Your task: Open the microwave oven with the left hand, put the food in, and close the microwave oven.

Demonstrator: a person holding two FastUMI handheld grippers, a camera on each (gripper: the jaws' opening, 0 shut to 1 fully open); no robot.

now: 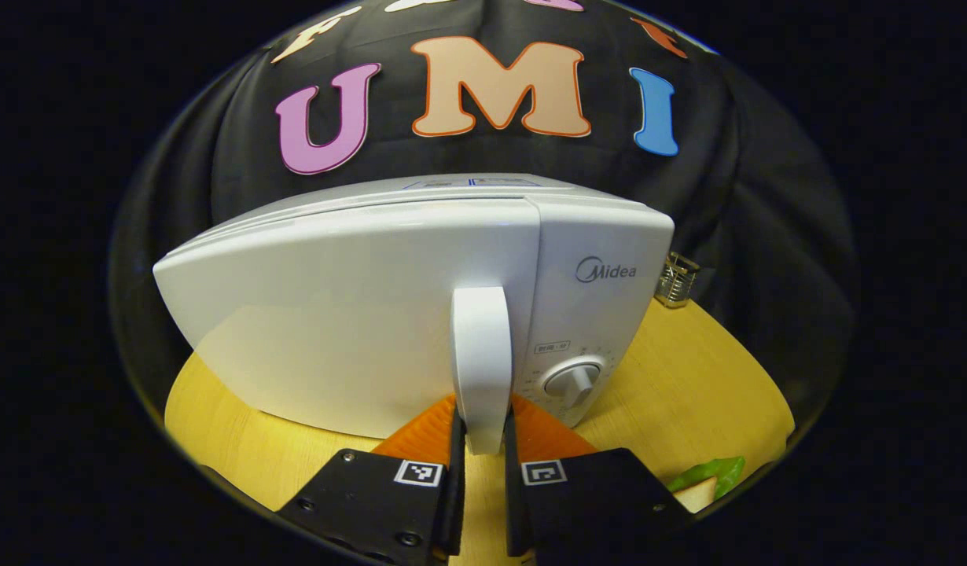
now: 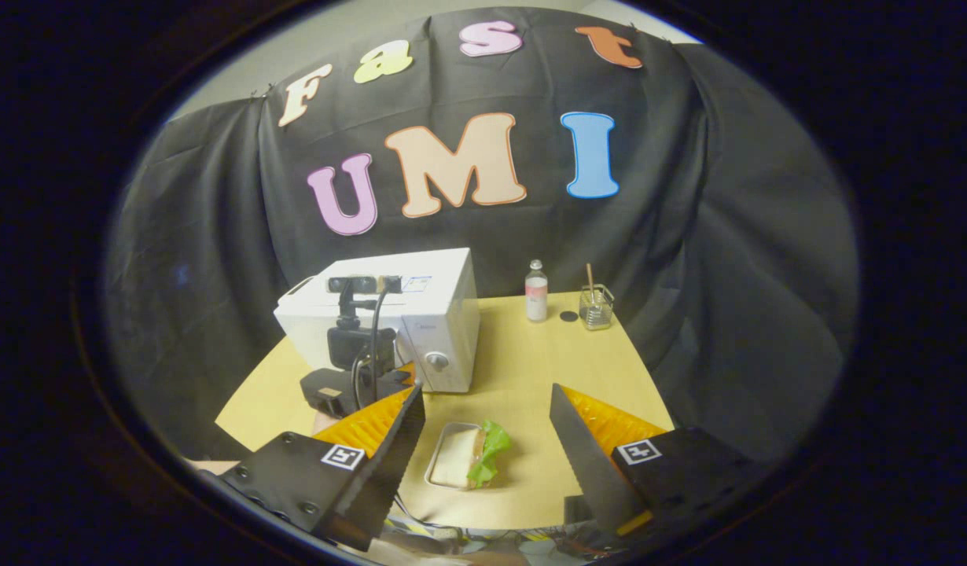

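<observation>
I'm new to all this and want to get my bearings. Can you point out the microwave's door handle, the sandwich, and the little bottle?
door handle (image 1: 479, 362), left gripper view, middle of the upright bar.
sandwich (image 2: 461, 460), right gripper view, bread face.
bottle (image 2: 536, 294), right gripper view, its body.

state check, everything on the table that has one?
microwave door: shut
door handle: between left gripper fingers, apparently clamped
dial: position unreadable
right gripper: open, holding nothing
sandwich: in its tray, ungrasped
bottle: upright, capped
glass jar: upright, stick inside
</observation>
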